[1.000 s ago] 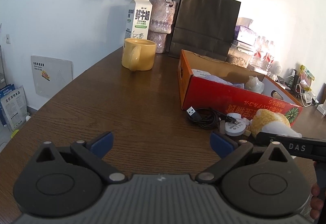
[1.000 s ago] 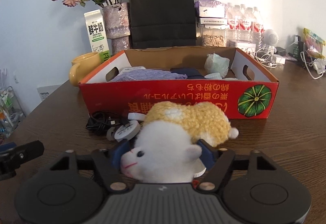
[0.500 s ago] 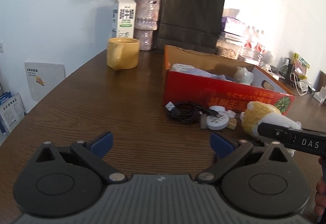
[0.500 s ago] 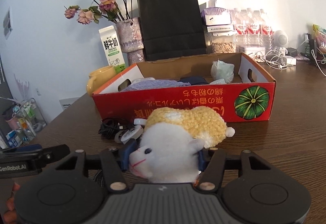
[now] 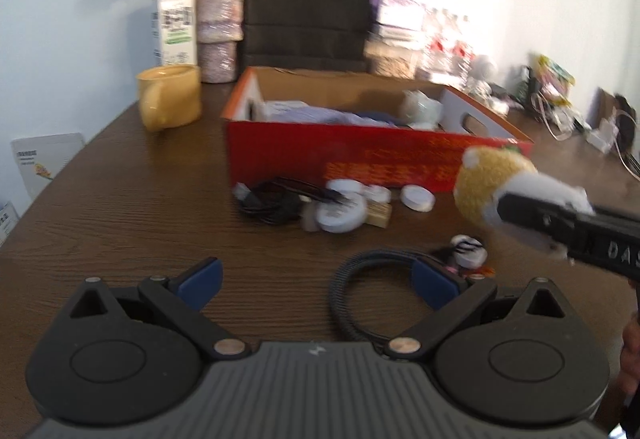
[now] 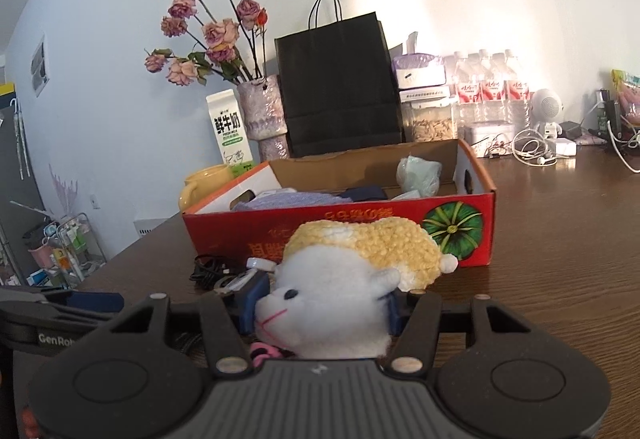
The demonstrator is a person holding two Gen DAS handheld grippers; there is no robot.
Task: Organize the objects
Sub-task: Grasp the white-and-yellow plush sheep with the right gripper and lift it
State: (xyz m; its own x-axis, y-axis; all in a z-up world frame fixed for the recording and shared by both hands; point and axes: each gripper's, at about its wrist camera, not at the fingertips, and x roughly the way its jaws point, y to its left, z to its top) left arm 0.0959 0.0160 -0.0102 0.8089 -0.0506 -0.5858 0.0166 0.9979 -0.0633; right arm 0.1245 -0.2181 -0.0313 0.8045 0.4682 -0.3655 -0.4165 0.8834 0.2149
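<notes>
A plush toy [image 6: 360, 251] with a white head and yellow woolly body is clamped by its head in my right gripper [image 6: 324, 301], which is shut on it. In the left wrist view the plush toy [image 5: 492, 179] hangs just above the table in front of the red cardboard box [image 5: 360, 163], with a right gripper finger [image 5: 560, 227] along its side. My left gripper [image 5: 316, 277] is open over the table and holds nothing. A coiled black cable [image 5: 360, 279] lies by its right fingertip. The box [image 6: 224, 235] holds folded cloth and a pale bundle.
A black USB cable [image 5: 272, 199], white round lids [image 5: 340, 213] and a small striped item [image 5: 468, 253] lie before the box. Behind stand a yellow mug [image 5: 170, 101], milk carton [image 5: 174, 25], flower vase [image 6: 262, 107], black paper bag [image 5: 308, 3] and water bottles [image 6: 492, 83].
The right gripper's fingers closed in on the plush toy's head and raised it off the table. The left gripper swung right, bringing the box and the coiled cable into its view.
</notes>
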